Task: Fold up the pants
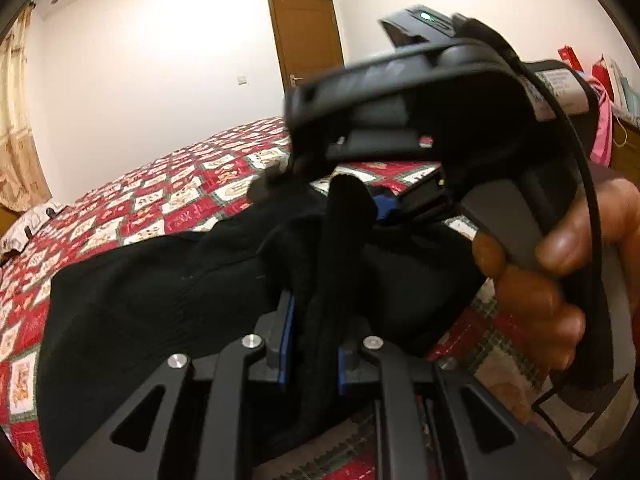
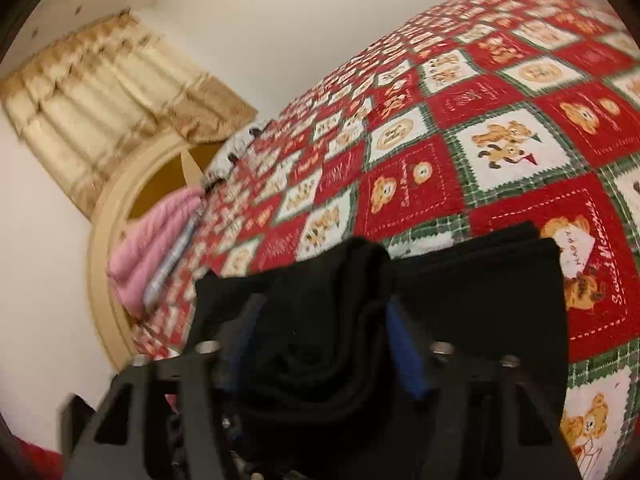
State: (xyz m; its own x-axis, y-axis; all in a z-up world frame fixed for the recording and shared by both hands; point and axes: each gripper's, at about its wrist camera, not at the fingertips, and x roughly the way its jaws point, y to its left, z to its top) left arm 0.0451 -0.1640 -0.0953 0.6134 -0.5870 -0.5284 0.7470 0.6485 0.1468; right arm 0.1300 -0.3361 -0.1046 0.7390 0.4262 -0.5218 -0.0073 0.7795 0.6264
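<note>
Black pants between both tongs

Pants lie on the quilt; a door stands at twelve o'clock, curtains at nine.

R tongs hold a thick bunch of black pants betw blue pads; cloth fills the gap. Rest of pants lies on bed w/ red-white bear quilt. Pink cloth at bed's far-left edge, beige curtain behind. View blurred.
</note>
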